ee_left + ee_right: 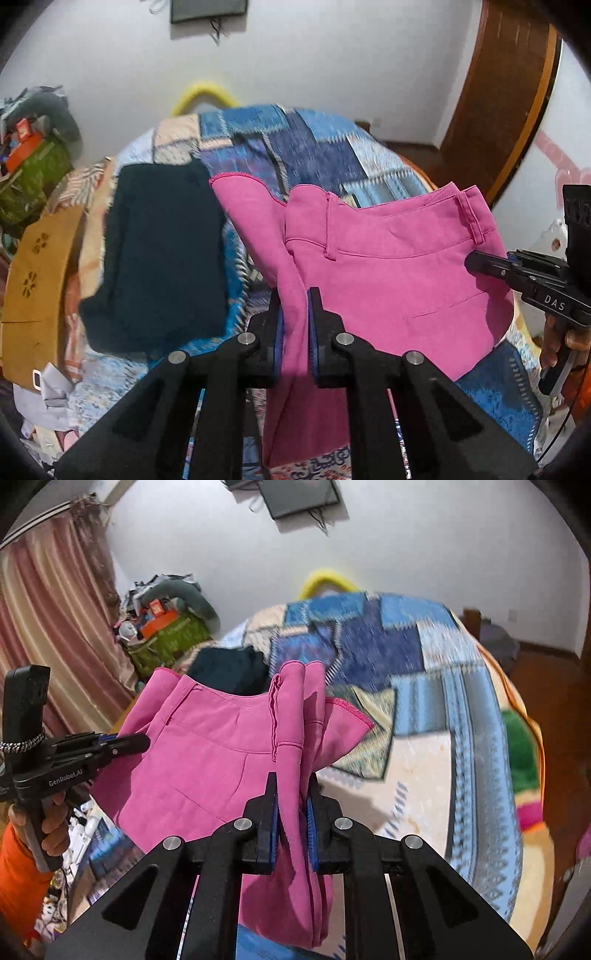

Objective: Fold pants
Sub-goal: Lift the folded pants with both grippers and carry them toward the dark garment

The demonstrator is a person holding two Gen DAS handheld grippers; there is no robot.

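Note:
The pink pants (388,266) hang in the air above the bed, held at the waistband end between both grippers. My left gripper (295,306) is shut on a bunched fold of the pink fabric. My right gripper (291,790) is shut on another bunched fold of the pants (207,760). In the left wrist view the right gripper (480,264) bites the pants' right edge. In the right wrist view the left gripper (136,742) bites their left edge. The legs hang down out of sight below the jaws.
A blue patchwork bedspread (424,686) covers the bed. A folded dark navy garment (162,258) lies on it at the left, next to a mustard cloth (37,277). A cluttered green pile (166,638) and pink curtain (48,627) stand at the left.

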